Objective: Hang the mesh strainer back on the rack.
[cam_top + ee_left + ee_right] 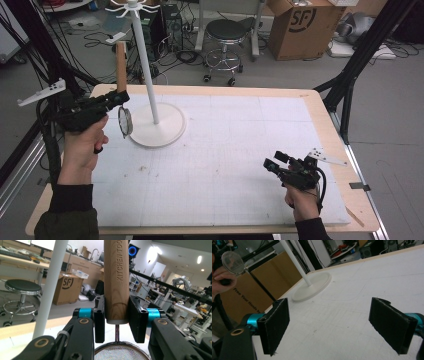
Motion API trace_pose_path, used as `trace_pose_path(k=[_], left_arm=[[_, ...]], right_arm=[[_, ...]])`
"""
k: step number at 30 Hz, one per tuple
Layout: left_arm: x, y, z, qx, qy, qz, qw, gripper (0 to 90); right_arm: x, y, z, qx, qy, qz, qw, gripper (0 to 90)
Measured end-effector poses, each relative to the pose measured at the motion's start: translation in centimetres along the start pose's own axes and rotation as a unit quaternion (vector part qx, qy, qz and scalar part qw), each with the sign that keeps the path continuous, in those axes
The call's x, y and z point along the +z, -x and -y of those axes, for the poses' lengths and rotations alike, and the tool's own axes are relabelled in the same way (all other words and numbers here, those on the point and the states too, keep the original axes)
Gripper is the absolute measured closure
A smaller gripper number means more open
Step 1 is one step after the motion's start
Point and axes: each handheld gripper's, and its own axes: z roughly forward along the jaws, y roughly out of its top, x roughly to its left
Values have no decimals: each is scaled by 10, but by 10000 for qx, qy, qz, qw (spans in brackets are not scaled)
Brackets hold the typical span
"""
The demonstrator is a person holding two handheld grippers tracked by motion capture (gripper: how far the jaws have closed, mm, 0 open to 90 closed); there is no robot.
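Wooden-handled round mesh strainer [124, 116] is hung above the white gridded table mat [235, 150], at nine o'clock of the white stand [156, 127]. Its handle is clamped by the left gripper [116, 315]; the right gripper [337, 325] is held wide apart, empty.

The strainer [124, 120] hangs upside down: its wooden handle [116, 280] stands upright between the left tongs [116, 320], round mesh bowl below them.

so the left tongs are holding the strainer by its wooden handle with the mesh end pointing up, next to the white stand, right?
Not quite: the mesh end hangs down. The high view shows the left tongs gripping the strainer by its wooden handle, which points up, beside the white stand.
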Motion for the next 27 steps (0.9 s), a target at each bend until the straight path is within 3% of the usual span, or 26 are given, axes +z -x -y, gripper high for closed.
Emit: trace_pose_path(k=[5, 19, 27], left_arm=[[2, 0, -12, 66, 171, 84, 9998, 696], [14, -5, -47, 270, 218, -267, 9990, 696], [22, -10, -51, 353, 156, -414, 9984, 696]], right_arm=[[0, 0, 0, 14, 23, -11, 10000, 163], [-8, 4, 0, 77, 110, -11, 9999, 163], [-13, 6, -1, 134, 170, 25, 9998, 163]])
